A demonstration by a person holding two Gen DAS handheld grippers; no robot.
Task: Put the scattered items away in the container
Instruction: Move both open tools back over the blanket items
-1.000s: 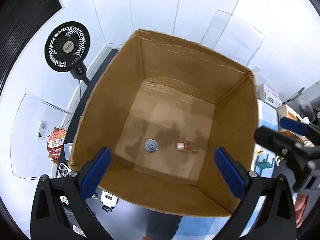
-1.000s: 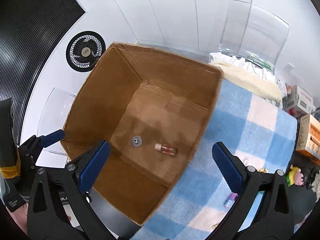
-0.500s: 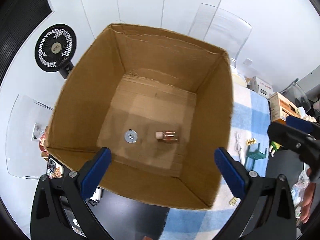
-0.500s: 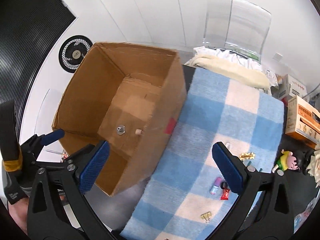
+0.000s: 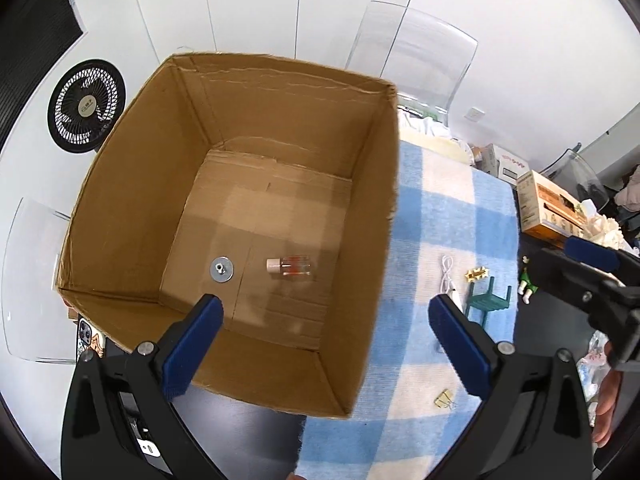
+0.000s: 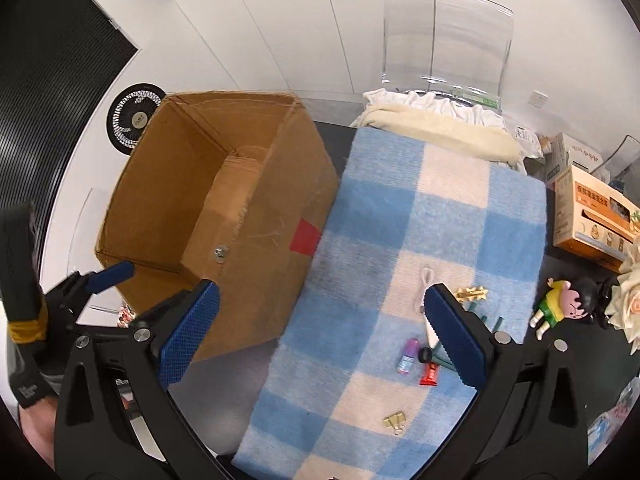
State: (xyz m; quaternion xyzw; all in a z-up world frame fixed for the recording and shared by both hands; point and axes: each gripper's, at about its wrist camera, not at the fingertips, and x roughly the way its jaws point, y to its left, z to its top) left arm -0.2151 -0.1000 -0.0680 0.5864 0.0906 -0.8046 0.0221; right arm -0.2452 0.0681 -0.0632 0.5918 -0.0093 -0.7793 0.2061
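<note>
Checked blanket beside cardboard box, both grippers' jaws wide, empty.

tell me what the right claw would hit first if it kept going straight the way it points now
Most likely the blue-and-cream checked blanket: the open right claw points at bare cloth between the cardboard box and the purple bottle. Depth is unclear.

Past my table I see a black fan against the white wall, a clear chair behind a heap of white cloth, and an orange carton to the right.
</note>
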